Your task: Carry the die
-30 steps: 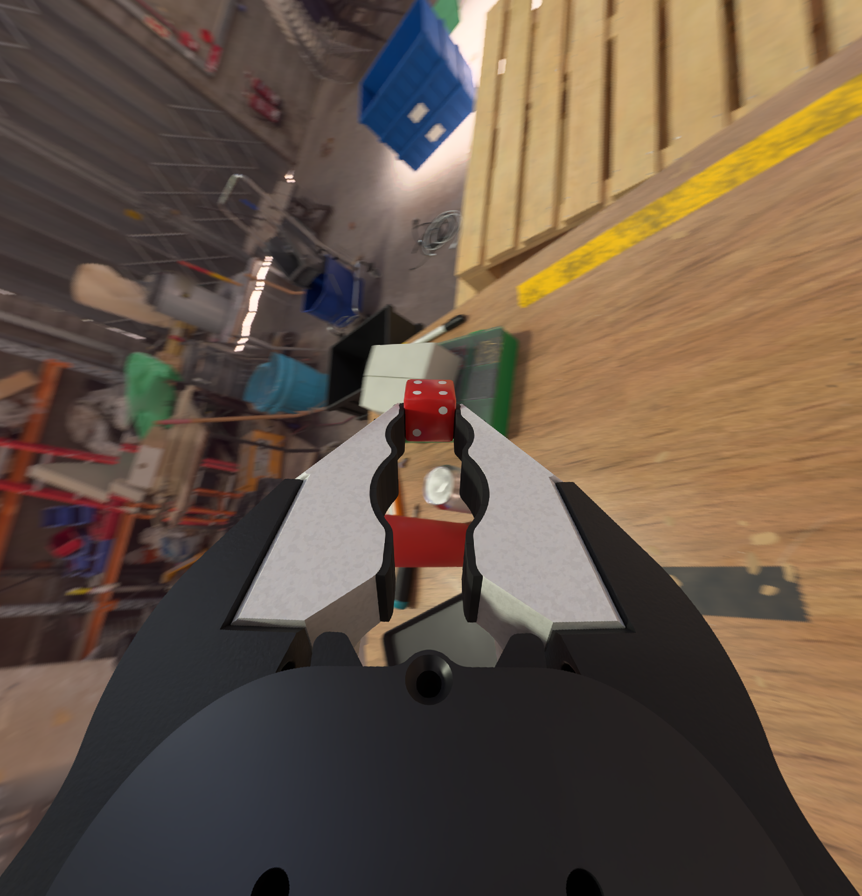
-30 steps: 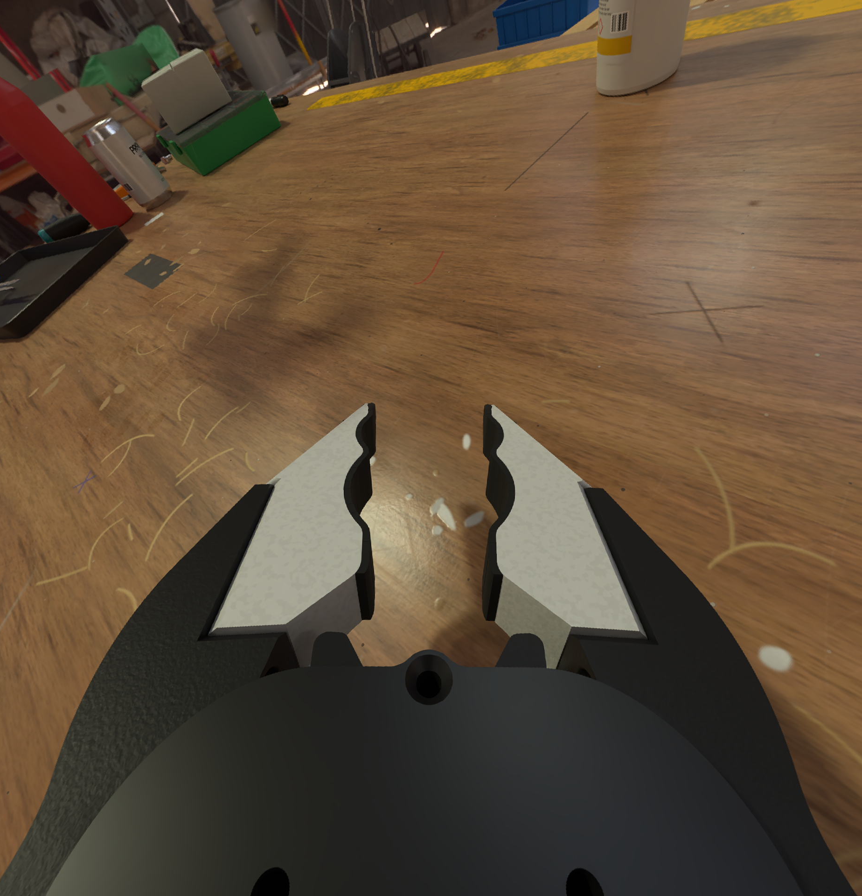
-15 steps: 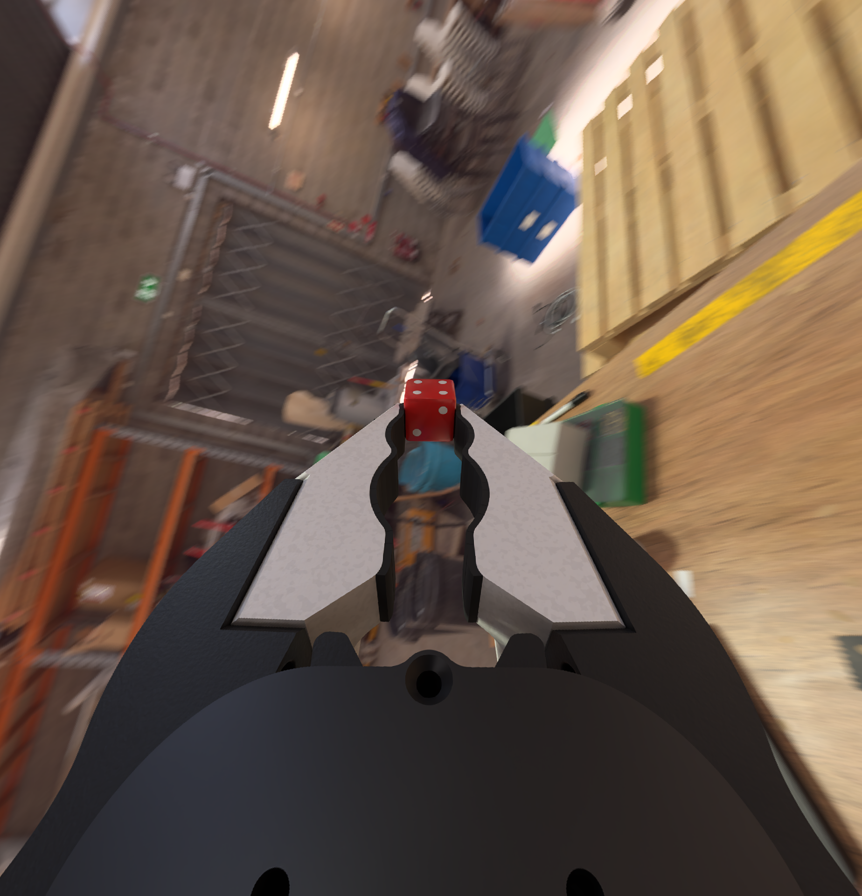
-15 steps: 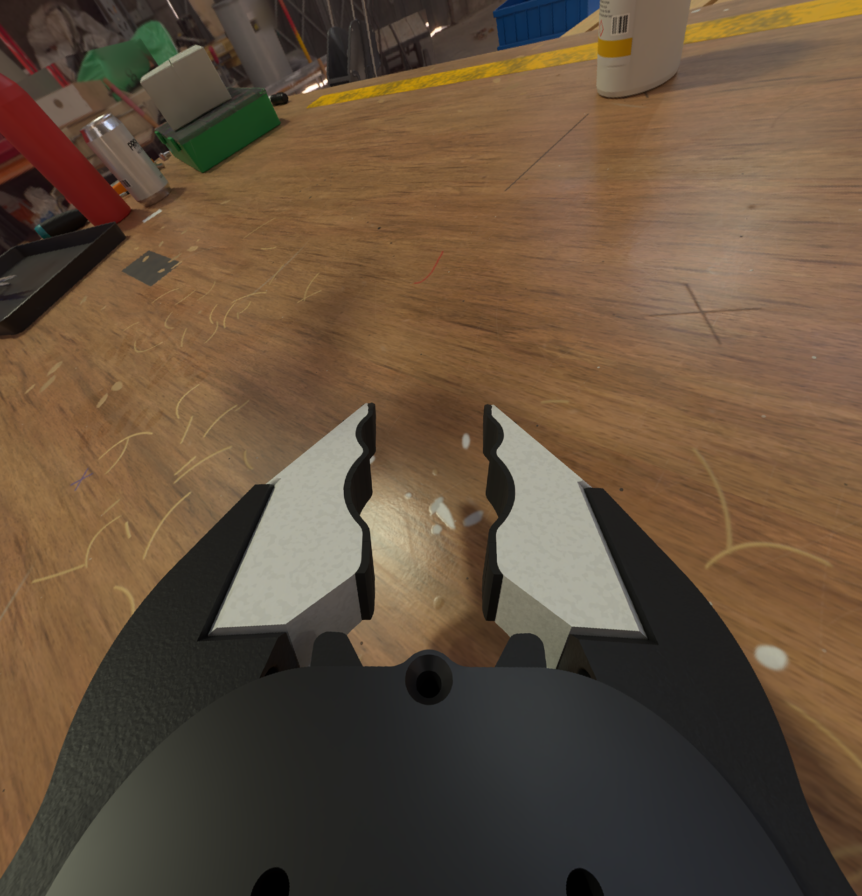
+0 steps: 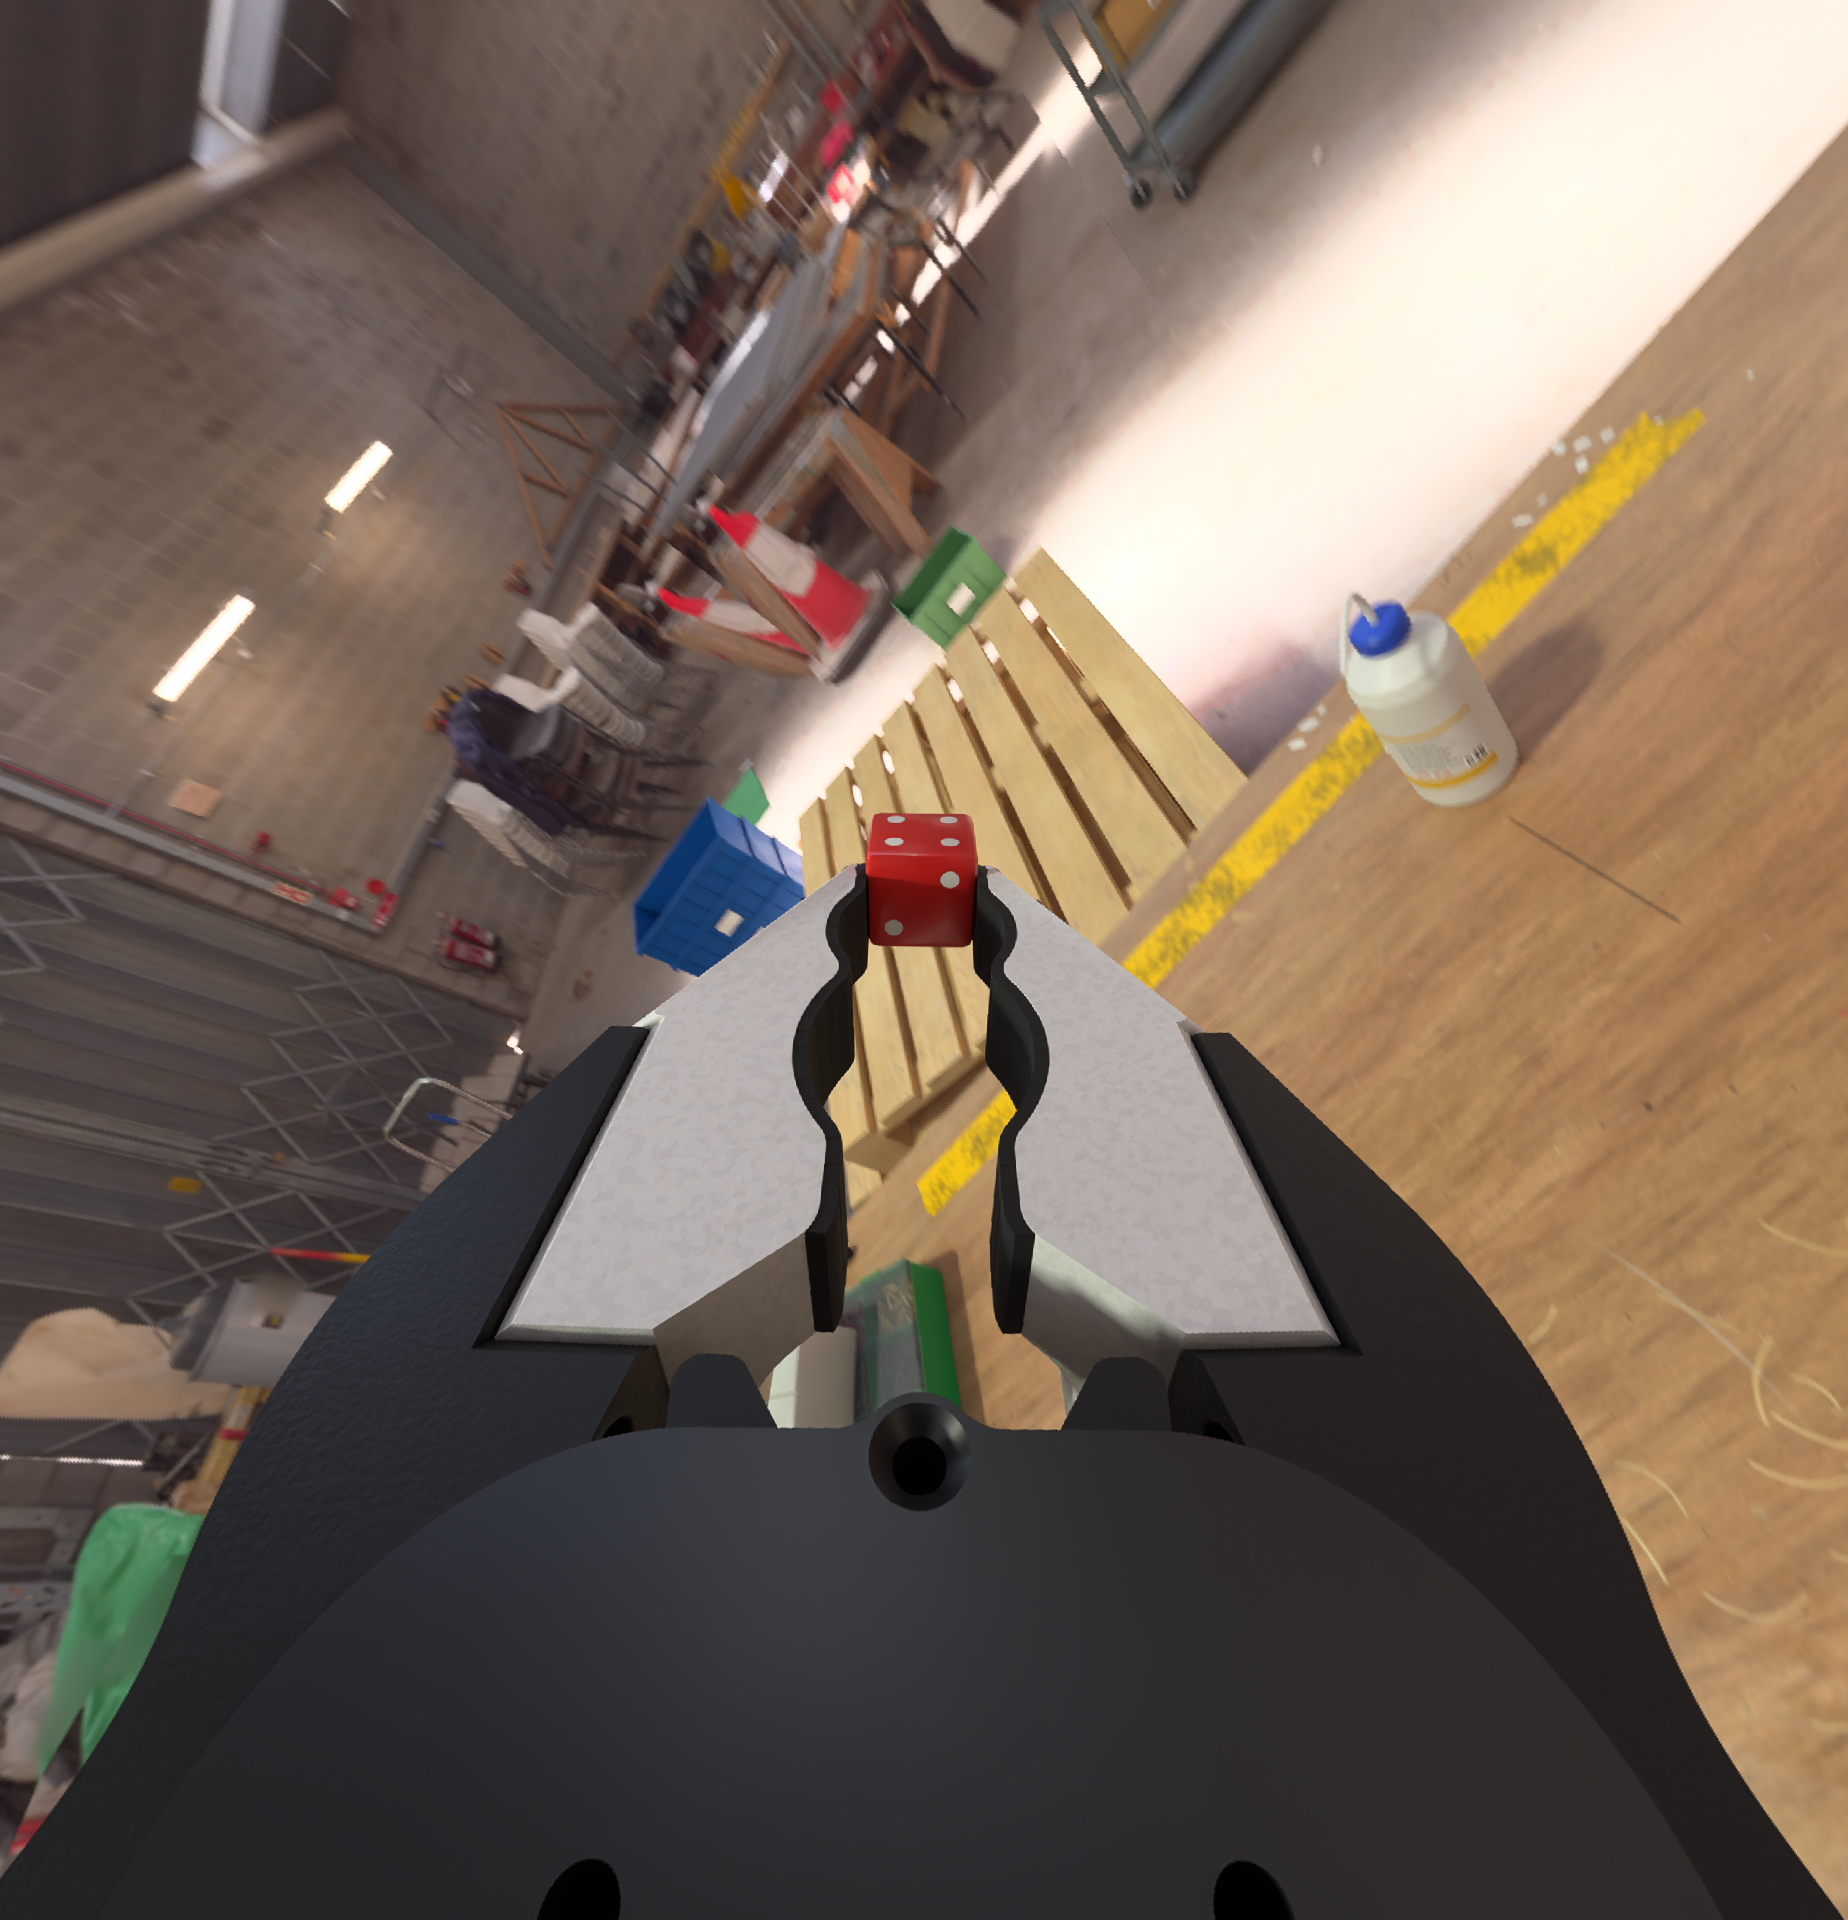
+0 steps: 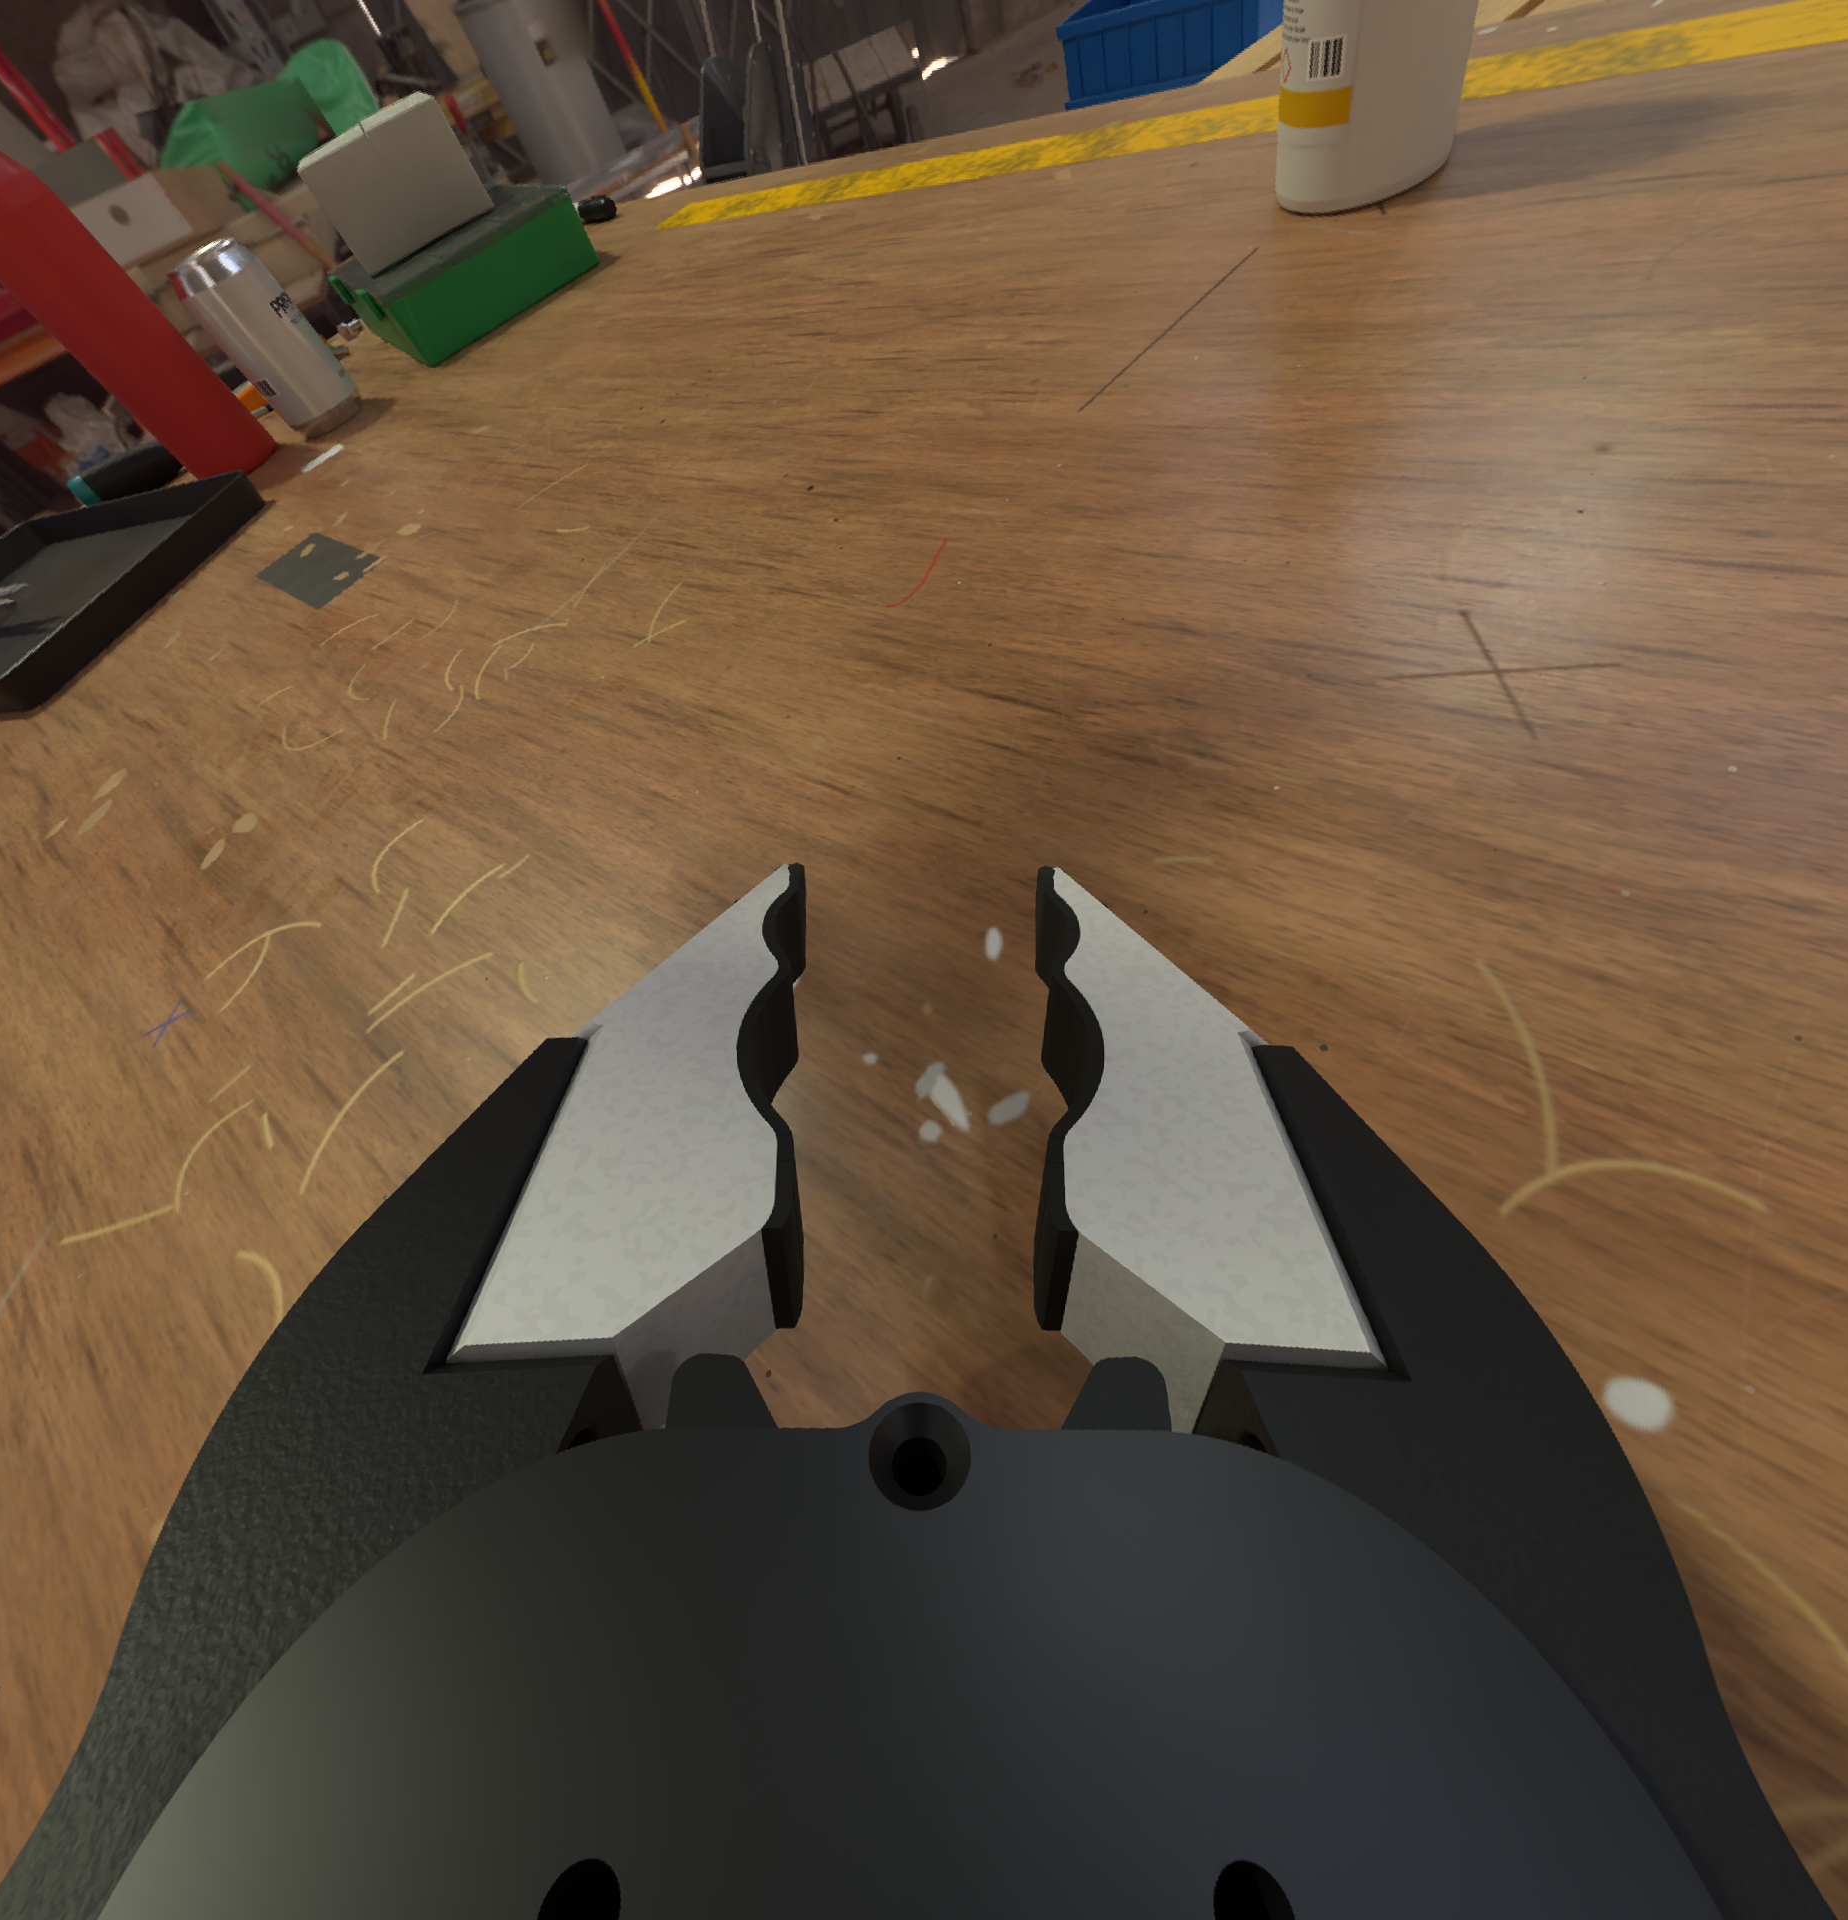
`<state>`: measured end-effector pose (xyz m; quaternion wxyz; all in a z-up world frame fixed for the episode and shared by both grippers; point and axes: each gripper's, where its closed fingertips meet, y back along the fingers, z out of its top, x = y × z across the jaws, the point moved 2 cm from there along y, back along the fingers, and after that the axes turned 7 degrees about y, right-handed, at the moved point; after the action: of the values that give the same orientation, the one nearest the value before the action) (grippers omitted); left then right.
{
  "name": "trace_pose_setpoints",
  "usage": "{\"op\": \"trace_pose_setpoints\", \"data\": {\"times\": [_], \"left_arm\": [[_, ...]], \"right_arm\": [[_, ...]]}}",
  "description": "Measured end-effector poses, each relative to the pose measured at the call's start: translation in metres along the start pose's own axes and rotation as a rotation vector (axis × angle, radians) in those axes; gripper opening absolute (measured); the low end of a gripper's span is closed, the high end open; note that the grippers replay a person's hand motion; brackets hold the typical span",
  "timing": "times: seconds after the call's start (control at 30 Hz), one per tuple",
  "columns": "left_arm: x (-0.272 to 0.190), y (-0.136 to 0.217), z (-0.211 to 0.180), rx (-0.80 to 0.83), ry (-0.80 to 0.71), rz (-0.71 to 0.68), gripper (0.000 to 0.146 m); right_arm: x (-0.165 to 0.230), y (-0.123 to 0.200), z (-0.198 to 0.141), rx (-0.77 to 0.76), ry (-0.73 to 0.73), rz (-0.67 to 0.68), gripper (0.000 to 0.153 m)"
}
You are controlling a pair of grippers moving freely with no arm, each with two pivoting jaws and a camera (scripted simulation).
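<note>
A red die [image 5: 920, 883] with white pips sits clamped between the fingertips of my left gripper [image 5: 920, 902], held up in the air well above the wooden table [image 5: 1522, 1039]. The left wrist view is rolled, so the table runs down the right side. My right gripper [image 6: 920, 883] is open and empty, low over the wooden table [image 6: 1107, 520] with nothing between its fingers. The die does not show in the right wrist view.
A white bottle with a blue cap [image 5: 1424, 707] stands near the yellow stripe [image 5: 1263, 831]; it also shows in the right wrist view [image 6: 1356, 104]. A green box [image 6: 473, 281], a metal can [image 6: 265, 338], a red post [image 6: 89, 312] and a black tray [image 6: 78, 592] line the table's left side.
My left gripper has swung and tilted with the die held; its view went from the green box and table edge to the pallet, blue bin and bottle. The right gripper has barely moved.
</note>
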<state>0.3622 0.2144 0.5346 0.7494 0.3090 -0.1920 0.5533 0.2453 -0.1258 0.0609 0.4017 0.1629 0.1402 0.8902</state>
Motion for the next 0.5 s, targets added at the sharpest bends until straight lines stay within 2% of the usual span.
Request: {"op": "trace_pose_setpoints", "data": {"times": [0.1, 0.27, 0.4, 0.5], "left_arm": [[-0.011, -0.023, -0.036, 0.099, -0.001, -0.049, 0.019], [-0.036, -0.060, -0.118, 0.244, 0.023, -0.102, 0.019], [-0.045, -0.083, -0.172, 0.344, -0.118, 0.005, 0.019], [-0.039, -0.091, -0.184, 0.327, -0.180, 0.102, 0.019]], "right_arm": [[0.000, 0.000, 0.000, 0.001, 0.000, 0.002, 0.044], [0.000, -0.001, -0.001, 0.008, 0.001, 0.007, 0.044], [0.001, -0.003, -0.002, 0.014, 0.002, 0.008, 0.044], [0.000, -0.003, -0.002, 0.016, -0.005, 0.008, 0.044]]}}
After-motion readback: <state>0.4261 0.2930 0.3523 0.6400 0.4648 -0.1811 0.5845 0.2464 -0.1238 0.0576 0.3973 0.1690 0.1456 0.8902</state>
